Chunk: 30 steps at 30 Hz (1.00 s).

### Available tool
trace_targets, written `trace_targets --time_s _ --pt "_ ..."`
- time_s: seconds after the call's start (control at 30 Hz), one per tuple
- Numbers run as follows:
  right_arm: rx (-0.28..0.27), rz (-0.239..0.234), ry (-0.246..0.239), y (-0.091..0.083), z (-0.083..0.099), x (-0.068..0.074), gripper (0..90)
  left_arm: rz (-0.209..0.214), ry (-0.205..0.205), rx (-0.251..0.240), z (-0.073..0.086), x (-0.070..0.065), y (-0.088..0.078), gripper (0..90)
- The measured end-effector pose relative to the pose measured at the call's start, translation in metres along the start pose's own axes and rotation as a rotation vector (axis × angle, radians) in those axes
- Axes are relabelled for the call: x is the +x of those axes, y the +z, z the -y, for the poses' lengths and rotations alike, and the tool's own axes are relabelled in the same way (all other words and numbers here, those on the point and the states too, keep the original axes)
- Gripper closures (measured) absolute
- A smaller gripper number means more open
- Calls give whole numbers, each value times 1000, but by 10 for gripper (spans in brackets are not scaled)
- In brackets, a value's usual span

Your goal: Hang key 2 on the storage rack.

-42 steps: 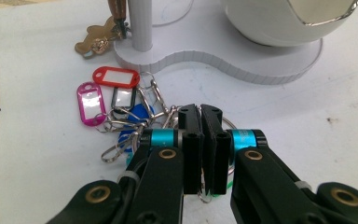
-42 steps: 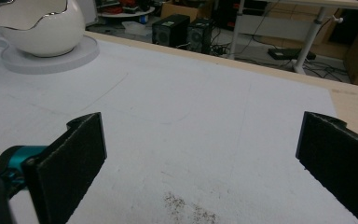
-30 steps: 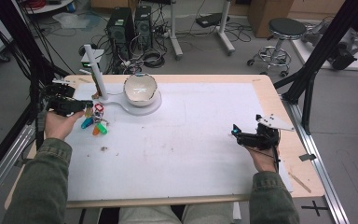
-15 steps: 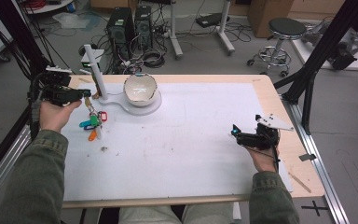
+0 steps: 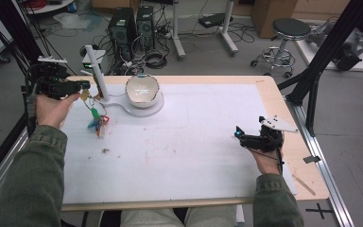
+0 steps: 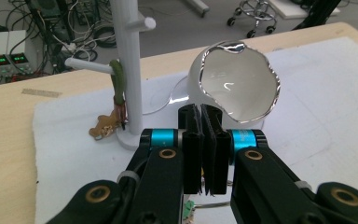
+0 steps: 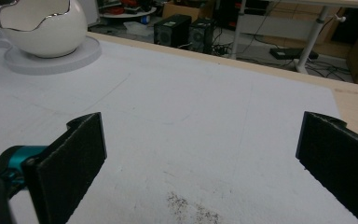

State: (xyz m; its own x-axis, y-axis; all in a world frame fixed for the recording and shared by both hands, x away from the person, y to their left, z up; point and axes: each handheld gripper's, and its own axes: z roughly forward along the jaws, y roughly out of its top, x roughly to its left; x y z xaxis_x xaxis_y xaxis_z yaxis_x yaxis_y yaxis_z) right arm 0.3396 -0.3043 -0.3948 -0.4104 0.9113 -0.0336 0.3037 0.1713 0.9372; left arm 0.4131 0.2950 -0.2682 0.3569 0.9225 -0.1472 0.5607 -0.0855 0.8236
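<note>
Dangling below shut left gripper [image 5: 82,85] fingers: key bunch [image 5: 97,121], off table.

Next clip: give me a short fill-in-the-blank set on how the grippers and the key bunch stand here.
1. The left gripper is ___ on the key bunch, which hangs below it.
2. The right gripper has its jaws ___, with nothing between them.
3. The white stand rises beside the ___-shaped bowl.

Missing words: shut; open; egg
</note>
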Motion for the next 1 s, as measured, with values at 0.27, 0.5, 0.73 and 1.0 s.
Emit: trace_targets --time_s 0.27,0.5,0.73,1.0 --pt "-1 -2 8 1 0 0 7 8 -49 -35 -11 0 -6 870" --pt "-4 -4 9 1 0 0 7 -4 -45 -68 -23 -3 -13 869" --pt "-1 -5 3 1 -1 1 7 9 -75 -140 -32 1 -16 870" --pt "2 -5 -1 1 -1 2 7 3 -84 -163 -38 2 -12 869"
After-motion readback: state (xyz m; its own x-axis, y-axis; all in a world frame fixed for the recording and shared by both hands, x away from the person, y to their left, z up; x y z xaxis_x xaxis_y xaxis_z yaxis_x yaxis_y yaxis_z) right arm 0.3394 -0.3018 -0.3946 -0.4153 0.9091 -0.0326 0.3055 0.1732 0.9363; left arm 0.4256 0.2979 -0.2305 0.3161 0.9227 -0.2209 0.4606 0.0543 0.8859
